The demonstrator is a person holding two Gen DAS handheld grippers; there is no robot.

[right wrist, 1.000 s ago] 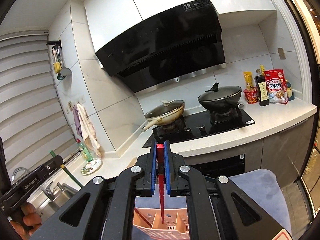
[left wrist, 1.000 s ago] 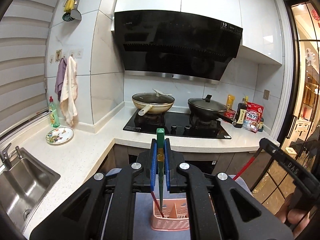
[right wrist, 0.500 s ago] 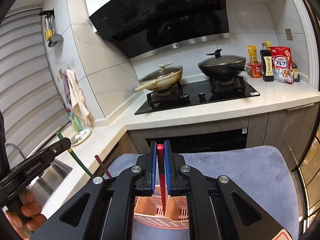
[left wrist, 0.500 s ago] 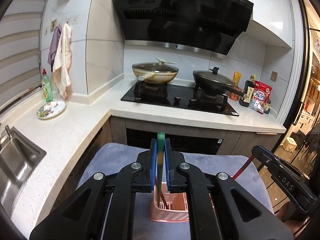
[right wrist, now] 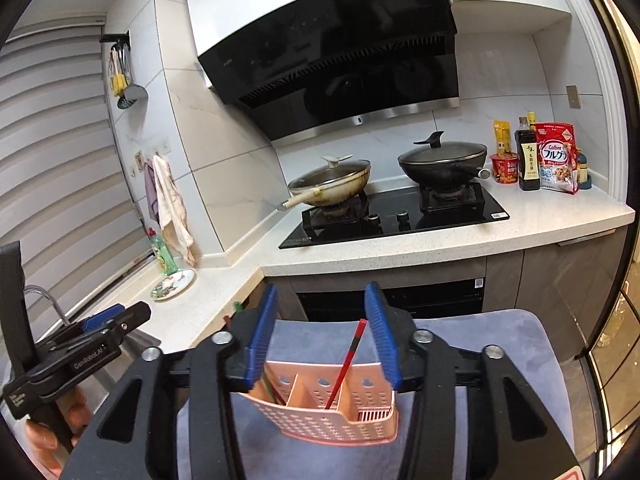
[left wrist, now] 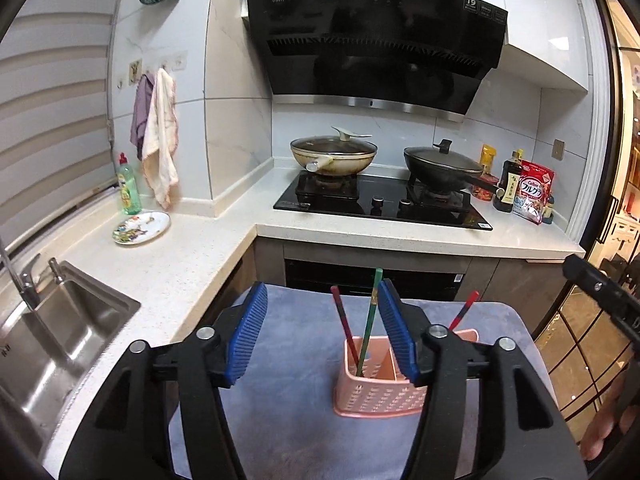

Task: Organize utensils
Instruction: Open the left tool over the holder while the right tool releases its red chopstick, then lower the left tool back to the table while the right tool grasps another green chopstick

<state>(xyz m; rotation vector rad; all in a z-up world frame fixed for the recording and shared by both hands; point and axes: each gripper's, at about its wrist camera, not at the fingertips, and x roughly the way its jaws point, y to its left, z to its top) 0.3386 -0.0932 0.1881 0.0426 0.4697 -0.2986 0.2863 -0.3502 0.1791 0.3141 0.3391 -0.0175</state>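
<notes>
A pink perforated utensil caddy [left wrist: 376,394] stands on a blue-grey mat [left wrist: 288,420]. In the left wrist view a green chopstick [left wrist: 370,320] and a red chopstick [left wrist: 344,324] stand in its left compartment, and another red chopstick [left wrist: 464,314] leans out on the right. My left gripper [left wrist: 320,332] is open and empty above the caddy's left end. In the right wrist view my right gripper [right wrist: 318,336] is open and empty over the caddy [right wrist: 332,412], with a red chopstick [right wrist: 346,364] standing in a middle compartment.
A sink [left wrist: 48,344] lies left, with a patterned plate [left wrist: 142,228] and green soap bottle [left wrist: 128,190] on the white counter. A stove [left wrist: 380,204] with two lidded pans stands behind. Bottles and a cereal bag [left wrist: 534,196] sit far right.
Both grippers have opened and let go of their chopsticks, which now stand in the caddy. Both grippers have pulled back and up from it.
</notes>
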